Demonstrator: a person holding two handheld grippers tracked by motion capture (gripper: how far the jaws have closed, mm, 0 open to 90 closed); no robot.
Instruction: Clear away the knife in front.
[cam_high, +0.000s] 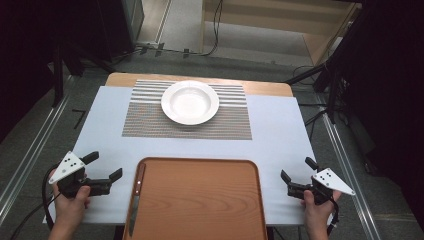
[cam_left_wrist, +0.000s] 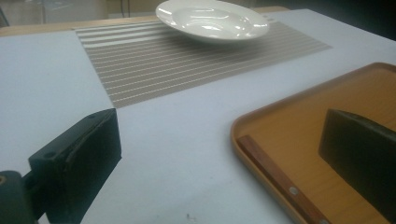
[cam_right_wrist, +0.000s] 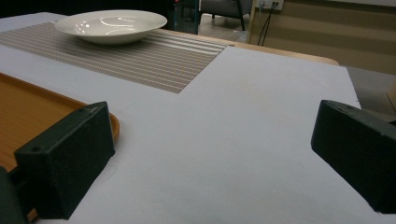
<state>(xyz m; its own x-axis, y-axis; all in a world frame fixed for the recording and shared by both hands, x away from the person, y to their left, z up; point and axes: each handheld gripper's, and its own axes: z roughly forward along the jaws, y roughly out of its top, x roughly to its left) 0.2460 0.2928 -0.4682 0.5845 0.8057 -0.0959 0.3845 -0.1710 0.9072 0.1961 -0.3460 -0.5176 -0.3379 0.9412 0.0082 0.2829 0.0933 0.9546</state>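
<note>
Nowhere readable: knife (cam_high: 136, 197), tray (cam_high: 200, 200), plate (cam_high: 190, 102).

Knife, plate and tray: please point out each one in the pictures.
knife (cam_high: 136, 192), high view, on its blade.
plate (cam_high: 190, 102), high view, on its bowl centre.
tray (cam_high: 200, 161), high view, on its far rim.

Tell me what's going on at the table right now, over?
Left gripper and right gripper open, empty, flanking the tray. Knife lies on the tray's left edge, untouched. White plate on the striped mat. Nothing in the way.
</note>
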